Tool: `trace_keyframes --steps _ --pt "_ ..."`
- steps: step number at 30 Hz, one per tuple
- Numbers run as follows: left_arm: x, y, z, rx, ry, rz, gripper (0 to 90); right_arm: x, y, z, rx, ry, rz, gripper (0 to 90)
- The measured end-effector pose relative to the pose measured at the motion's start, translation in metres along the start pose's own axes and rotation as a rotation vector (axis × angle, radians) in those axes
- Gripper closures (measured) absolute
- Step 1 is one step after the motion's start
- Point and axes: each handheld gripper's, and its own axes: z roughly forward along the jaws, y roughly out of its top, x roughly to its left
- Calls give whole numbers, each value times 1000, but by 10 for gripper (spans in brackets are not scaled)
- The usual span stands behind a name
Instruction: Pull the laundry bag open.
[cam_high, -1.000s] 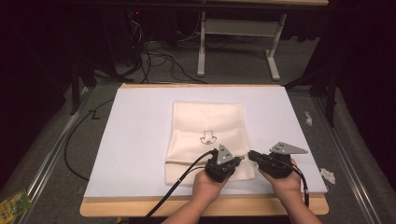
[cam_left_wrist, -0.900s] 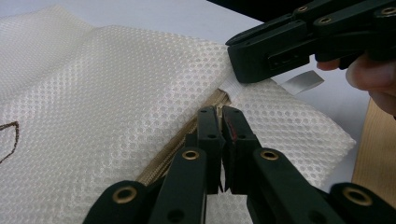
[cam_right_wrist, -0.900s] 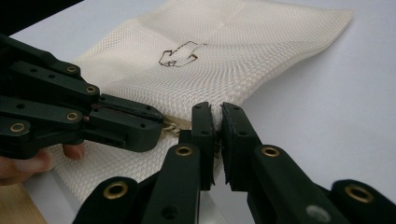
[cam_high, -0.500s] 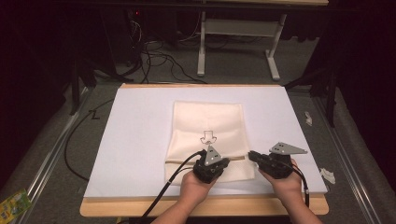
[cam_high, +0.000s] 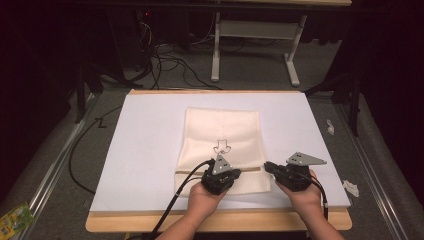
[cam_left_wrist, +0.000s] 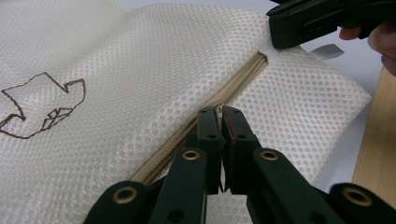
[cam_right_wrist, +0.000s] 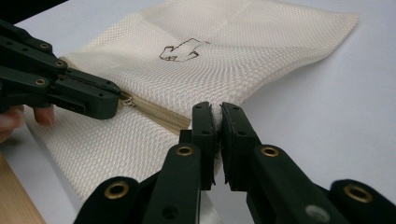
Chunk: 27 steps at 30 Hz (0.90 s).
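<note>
two grippers work on a cream mesh laundry bag (cam_high: 223, 145) that lies flat near the middle of a white mat (cam_high: 145, 145) on the table, its tan zipper (cam_left_wrist: 205, 109) running across the bag near the edge closest to the person. the left gripper (cam_high: 218, 179) sits over the zipper line, jaws pinched together on the zipper pull (cam_left_wrist: 219, 112), which shows as a small metal piece between the tips in the left gripper view. the right gripper (cam_high: 272, 168) is at the bag's right edge, at the end of the zipper, its jaws closed on a pinch of the mesh there, as the right gripper view (cam_right_wrist: 215, 114) shows. a brown outline drawing (cam_high: 221, 146) is stitched on the bag just beyond the zipper. both hands rest low at the near edge of the mat, the two grippers near each other but not touching.
</note>
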Motion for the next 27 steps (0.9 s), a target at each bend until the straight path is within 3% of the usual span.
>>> trace_keyframes --steps 7,11,15,16,17,18,20,22,23,24,26,27 --pt "9 -5 -7 3 23 -24 874 -8 -1 -4 -4 -39 23 859" --pt "20 -10 -20 8 55 -42 874 -23 -1 -12 -24 -77 58 859" --pt "34 -19 -37 15 60 -68 873 -32 -1 -12 -29 -60 87 858" --pt "33 -21 -43 12 70 -42 873 -31 -1 -11 -24 -45 90 859" --pt "33 -21 -43 12 70 -42 873 -31 -1 -11 -24 -45 90 859" --pt "32 -23 -46 2 89 -17 874 -26 1 -7 -16 -56 53 859" --pt "37 -25 -49 -13 83 -48 874 -24 4 -6 -22 -52 61 859" --pt "42 -25 -52 -16 122 -59 874 -22 6 -4 -24 -68 57 860" --pt "42 -25 -52 -16 122 -59 874 -22 6 -4 -24 -68 57 860" --pt "48 -27 -56 -18 128 -85 874 -22 7 -5 -28 -92 51 860" --pt "67 -35 -69 -10 152 -158 875 -35 4 -9 -38 -111 103 860" --pt "67 -35 -69 -10 152 -158 874 -35 4 -9 -38 -111 103 860"
